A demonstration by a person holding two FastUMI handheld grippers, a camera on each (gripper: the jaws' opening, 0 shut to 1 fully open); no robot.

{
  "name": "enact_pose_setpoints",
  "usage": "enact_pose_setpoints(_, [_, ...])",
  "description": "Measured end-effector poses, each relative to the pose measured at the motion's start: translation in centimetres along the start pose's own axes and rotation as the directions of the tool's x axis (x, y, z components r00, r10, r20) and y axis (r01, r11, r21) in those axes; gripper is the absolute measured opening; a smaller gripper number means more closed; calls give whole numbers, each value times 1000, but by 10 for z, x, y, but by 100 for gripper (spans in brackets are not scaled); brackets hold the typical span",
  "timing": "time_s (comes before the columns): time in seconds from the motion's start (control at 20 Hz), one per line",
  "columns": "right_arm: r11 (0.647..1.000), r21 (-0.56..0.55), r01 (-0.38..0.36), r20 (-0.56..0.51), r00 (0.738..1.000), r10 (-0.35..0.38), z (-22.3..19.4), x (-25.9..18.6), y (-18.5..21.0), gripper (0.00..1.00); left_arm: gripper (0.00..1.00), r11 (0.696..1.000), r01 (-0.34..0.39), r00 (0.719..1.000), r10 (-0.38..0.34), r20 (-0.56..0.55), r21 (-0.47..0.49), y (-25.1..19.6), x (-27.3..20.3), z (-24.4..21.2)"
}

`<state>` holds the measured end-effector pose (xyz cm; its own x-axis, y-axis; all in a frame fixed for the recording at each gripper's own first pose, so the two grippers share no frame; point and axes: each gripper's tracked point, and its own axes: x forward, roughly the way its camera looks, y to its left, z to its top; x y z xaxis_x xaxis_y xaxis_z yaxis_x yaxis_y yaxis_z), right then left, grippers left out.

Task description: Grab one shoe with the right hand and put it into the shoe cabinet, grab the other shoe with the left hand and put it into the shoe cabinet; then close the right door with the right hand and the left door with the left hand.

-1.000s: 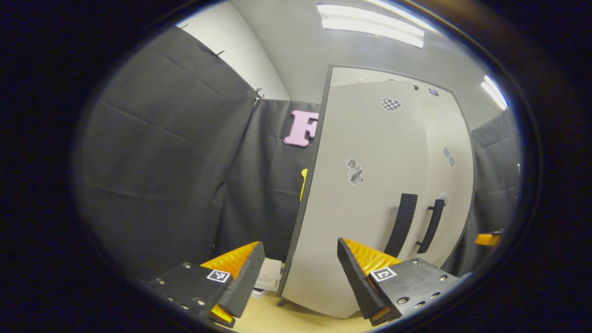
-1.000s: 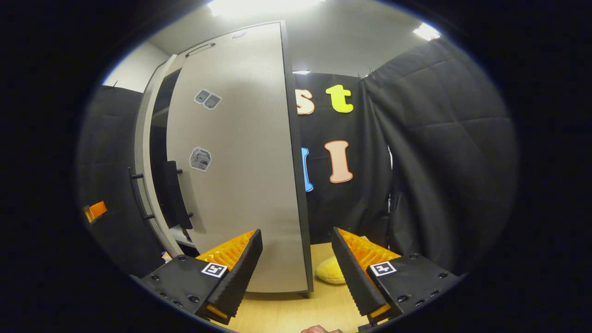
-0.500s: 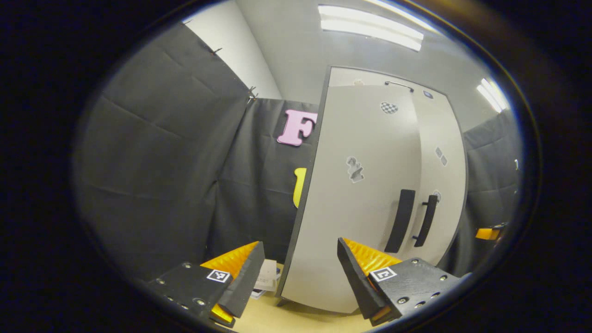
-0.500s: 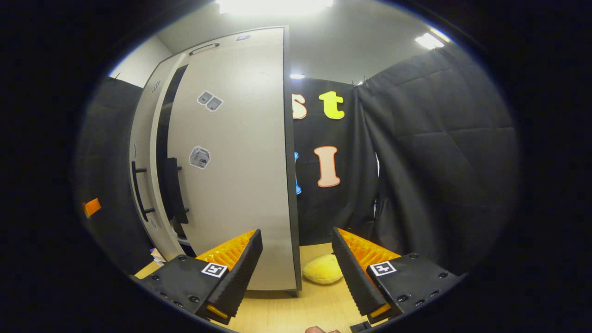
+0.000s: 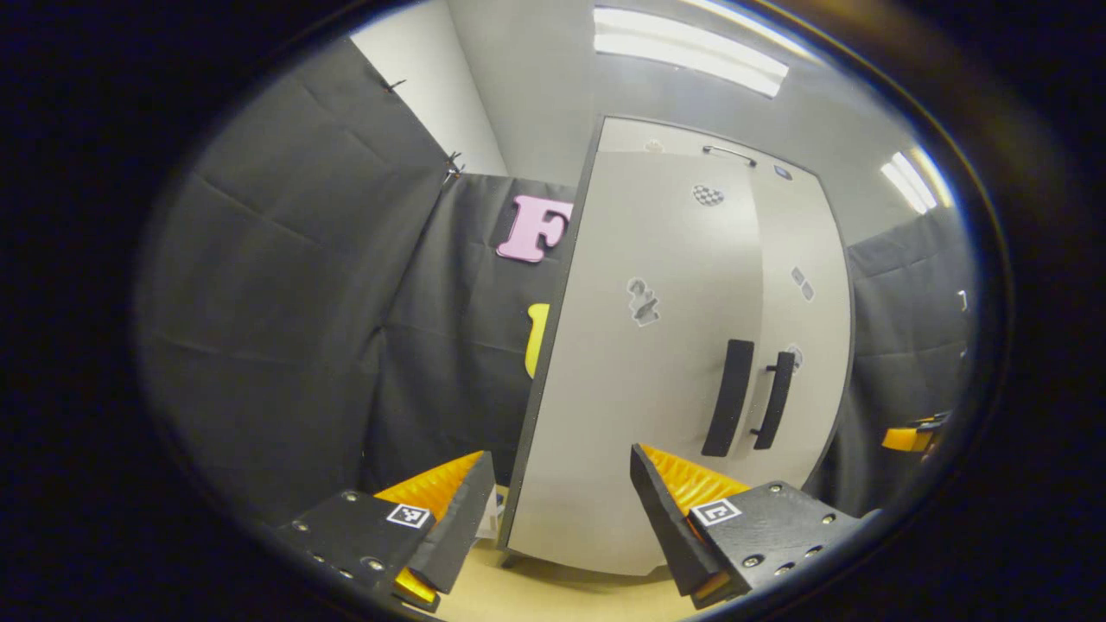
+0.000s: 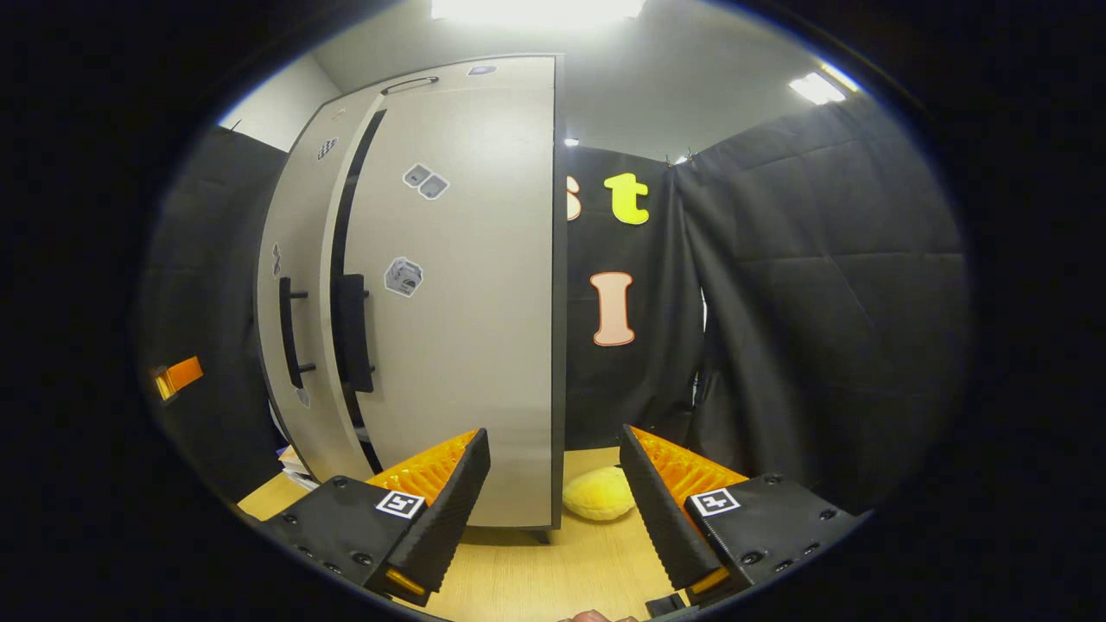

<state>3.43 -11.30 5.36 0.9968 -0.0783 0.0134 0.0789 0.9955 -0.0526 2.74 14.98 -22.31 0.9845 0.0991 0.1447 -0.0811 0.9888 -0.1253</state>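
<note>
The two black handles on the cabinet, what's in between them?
In the right gripper view, a thin dark gap runs between the left door handle and the right door handle: the doors are not quite shut.

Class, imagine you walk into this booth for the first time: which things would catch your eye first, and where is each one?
The tall pale shoe cabinet stands out against the dark cloth, its two doors nearly shut with a narrow dark gap between them in the right gripper view. Two dark vertical handles sit side by side at mid-height. A soft yellow object lies on the wooden floor by the cabinet's right foot, between the open right tongs.
</note>
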Motion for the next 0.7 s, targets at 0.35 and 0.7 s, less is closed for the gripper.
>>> enact_pose_setpoints(0.35, [1000,2,-9,30,1000,8,10,-12,2,92,92,1000,18,999,-17,29,-13,4,-7,-1])
enact_pose_setpoints(0.7, [999,39,-14,31,999,13,13,-5,-1,92,86,998,13,1000,-15,25,68,5,-17,4])
